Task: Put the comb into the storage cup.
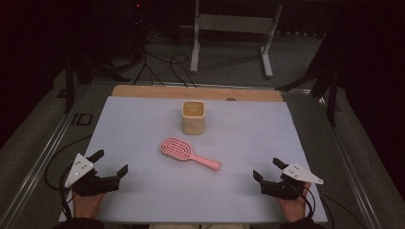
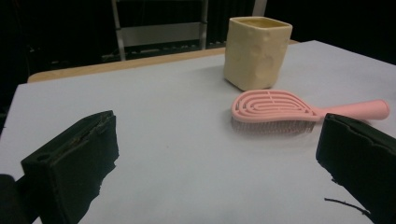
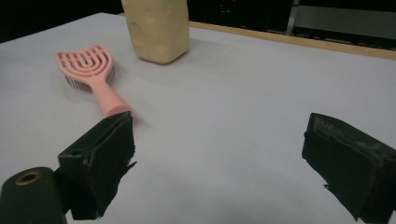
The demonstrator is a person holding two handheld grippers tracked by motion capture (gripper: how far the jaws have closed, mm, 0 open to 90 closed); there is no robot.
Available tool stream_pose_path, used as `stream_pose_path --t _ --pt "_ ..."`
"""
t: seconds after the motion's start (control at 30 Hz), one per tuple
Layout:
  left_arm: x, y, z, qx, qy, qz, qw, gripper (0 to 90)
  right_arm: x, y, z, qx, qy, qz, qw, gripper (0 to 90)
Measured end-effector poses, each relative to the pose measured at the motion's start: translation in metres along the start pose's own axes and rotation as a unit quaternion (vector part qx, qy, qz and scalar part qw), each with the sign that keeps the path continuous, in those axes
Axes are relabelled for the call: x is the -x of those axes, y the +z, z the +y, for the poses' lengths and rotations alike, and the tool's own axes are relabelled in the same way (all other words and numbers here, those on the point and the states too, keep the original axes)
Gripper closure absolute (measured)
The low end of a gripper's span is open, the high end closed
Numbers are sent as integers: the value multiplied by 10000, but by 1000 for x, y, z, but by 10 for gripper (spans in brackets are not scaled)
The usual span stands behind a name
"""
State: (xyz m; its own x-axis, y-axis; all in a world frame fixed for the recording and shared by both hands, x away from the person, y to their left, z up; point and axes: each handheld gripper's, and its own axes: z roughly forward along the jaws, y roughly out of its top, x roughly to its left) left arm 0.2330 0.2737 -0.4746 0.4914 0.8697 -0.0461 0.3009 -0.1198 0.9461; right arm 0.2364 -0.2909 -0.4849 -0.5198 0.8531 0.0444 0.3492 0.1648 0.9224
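Note:
A pink hairbrush (image 1: 188,152) lies bristles down in the middle of the white table sheet (image 1: 143,124), its handle toward the right. Just behind it stands a cream square cup (image 1: 193,117), upright and open at the top. My left gripper (image 1: 111,163) rests near the front left of the sheet, open, nothing between its jaws. My right gripper (image 1: 267,169) rests near the front right, also open and empty. The left gripper view has the hairbrush (image 2: 275,109) and cup (image 2: 257,51) ahead to the right. In the right gripper view the hairbrush (image 3: 91,74) and cup (image 3: 159,28) are ahead to the left.
A strip of bare wooden tabletop (image 1: 196,92) runs along the far edge of the sheet. Beyond it are a grey metal frame (image 1: 234,33) and cables (image 1: 162,67) on the floor. Metal rails (image 1: 43,162) border the table on both sides.

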Motion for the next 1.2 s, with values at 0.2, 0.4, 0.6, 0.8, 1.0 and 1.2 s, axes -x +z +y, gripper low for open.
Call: stream_pose_path --t 0.2,0.4,0.6,0.8,1.0,1.2 --pt "1 2 -1 -22 71 56 10000 0 0 1 0 37 35 25 10000 91" --pt "4 6 -2 -73 214 104 9997 0 0 3 1 67 60 38 10000 91" --pt "5 7 -3 -89 247 106 9996 0 -1 4 1 61 45 65 10000 91" --pt "7 9 -4 -114 252 102 9996 0 -2 5 3 105 72 111 9999 91" --pt "9 12 -4 -159 291 53 9994 0 -2 6 5 128 86 140 9998 91" --pt "11 13 -4 -179 324 47 9993 0 -5 9 8 142 72 211 9996 91"
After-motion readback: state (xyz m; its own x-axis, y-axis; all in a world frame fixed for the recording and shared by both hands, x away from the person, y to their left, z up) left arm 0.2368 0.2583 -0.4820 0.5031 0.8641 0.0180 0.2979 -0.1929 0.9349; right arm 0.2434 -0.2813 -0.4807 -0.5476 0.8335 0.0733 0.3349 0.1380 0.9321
